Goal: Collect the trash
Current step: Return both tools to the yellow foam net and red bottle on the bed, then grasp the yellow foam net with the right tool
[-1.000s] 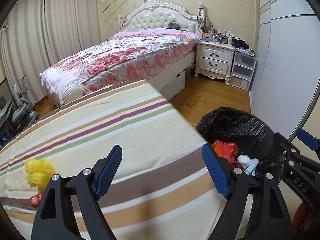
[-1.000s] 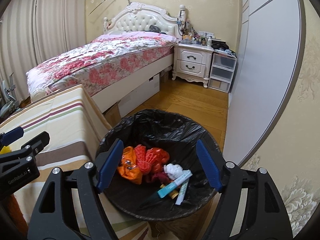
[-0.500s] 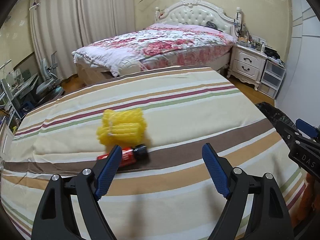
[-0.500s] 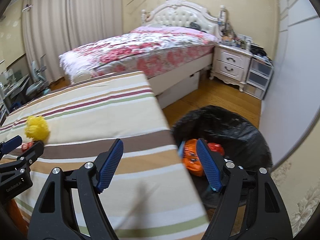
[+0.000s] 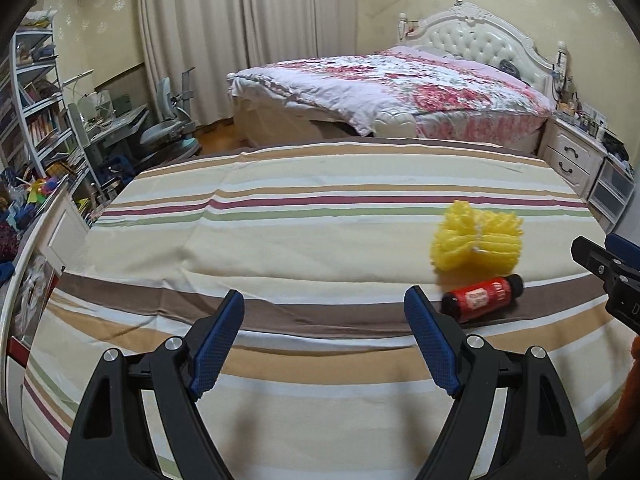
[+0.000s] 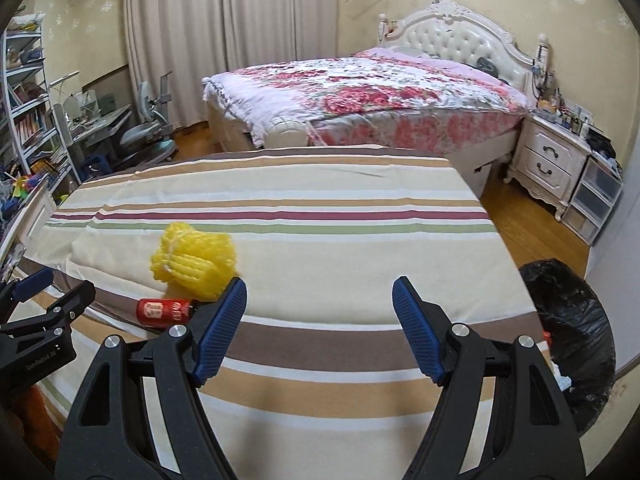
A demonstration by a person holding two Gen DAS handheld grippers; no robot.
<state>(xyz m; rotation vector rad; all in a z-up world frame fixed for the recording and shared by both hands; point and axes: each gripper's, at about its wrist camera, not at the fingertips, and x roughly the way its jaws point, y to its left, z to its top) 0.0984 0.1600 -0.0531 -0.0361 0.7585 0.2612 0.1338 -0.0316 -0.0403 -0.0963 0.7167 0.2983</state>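
Both tools angle down over the striped bedcover [image 5: 320, 200]: the left gripper [image 5: 324, 336] fills the bottom of its view, jaws spread wide with only fabric between them. The right gripper [image 6: 318, 328] is equally wide and empty. The yellow foam net [image 6: 194, 264] sits at centre left of the right view, touching the red bottle [image 6: 164, 312] lying just below it, while the black-lined bin [image 6: 572, 344] waits at lower right.

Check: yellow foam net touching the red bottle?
Cannot tell. In the left wrist view the yellow foam net sits just behind the red bottle; the right wrist view has tongs covering the junction.
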